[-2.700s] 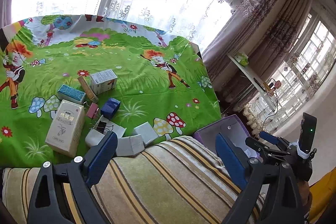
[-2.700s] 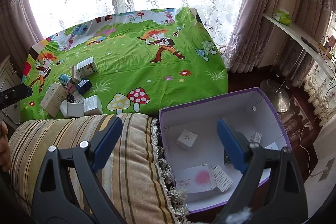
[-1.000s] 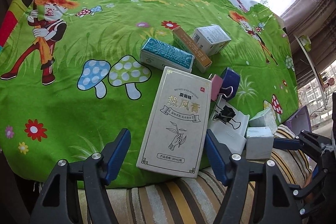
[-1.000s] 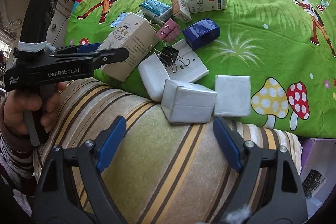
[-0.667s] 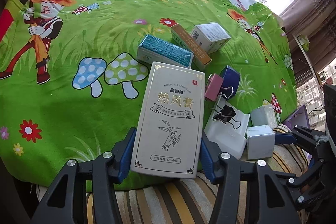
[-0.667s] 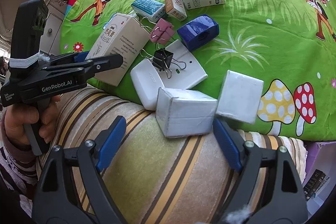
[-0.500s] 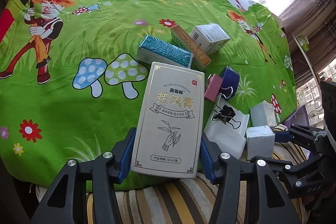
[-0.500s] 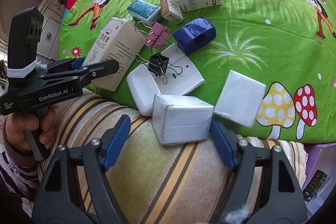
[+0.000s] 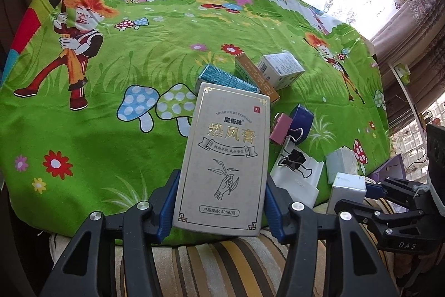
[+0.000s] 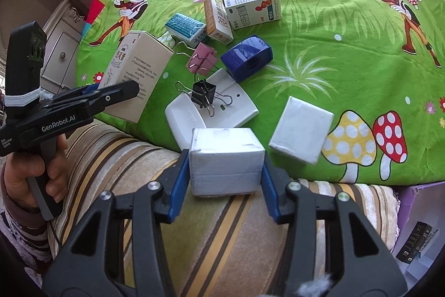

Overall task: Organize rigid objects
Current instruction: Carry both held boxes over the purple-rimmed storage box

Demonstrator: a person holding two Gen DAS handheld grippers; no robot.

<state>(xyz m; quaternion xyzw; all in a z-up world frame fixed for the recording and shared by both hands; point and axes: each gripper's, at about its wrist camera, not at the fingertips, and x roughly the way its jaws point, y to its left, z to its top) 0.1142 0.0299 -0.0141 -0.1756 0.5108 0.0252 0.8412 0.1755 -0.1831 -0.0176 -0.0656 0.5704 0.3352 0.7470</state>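
A tall grey box point(image 9: 228, 152) with gold lettering rests its near end between the blue pads of my left gripper point(image 9: 221, 185), which is shut on its two long sides. The right wrist view shows the same grey box point(image 10: 139, 68) with the left gripper point(image 10: 111, 93) at its near end. A small white box point(image 10: 226, 157) sits at the edge of the green cloth point(image 10: 319, 46), on the striped cushion point(image 10: 222, 227). My right gripper point(image 10: 225, 166) has its jaws closing, and both pads touch that box's sides.
A second white box point(image 10: 301, 128), a white plastic plate point(image 10: 236, 102), black point(image 10: 205, 93) and pink point(image 10: 203, 61) binder clips, a blue block point(image 10: 246, 57) and three small cartons point(image 10: 217, 18) lie close together. A purple box point(image 10: 417, 202) stands at the lower right.
The left jaws came in onto the grey box's sides and stayed there. The right jaws narrowed from wide apart until they met the small white box, which now sits deeper between them.
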